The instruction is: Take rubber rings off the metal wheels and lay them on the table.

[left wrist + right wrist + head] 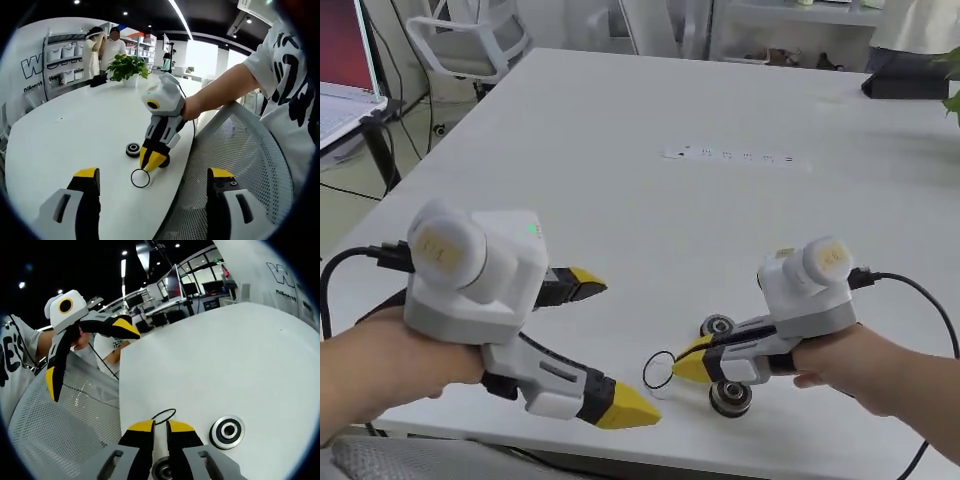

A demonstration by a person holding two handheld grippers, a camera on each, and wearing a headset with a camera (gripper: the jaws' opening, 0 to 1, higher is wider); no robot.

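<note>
Right claw (692, 366): closed almost fully, its tips pinching the edge of a black rubber ring (659, 371) low over the worktop (650, 200), near the front edge. Contact with the surface cannot be confirmed. One metal wheel (717, 326) lies just beyond that claw, and a second wheel (731, 397) just beneath it. Left claw (608, 345): wide open, empty, well apart, probably to leave the lay-down clear. Judged stage: ring freed, placement pending.
</note>
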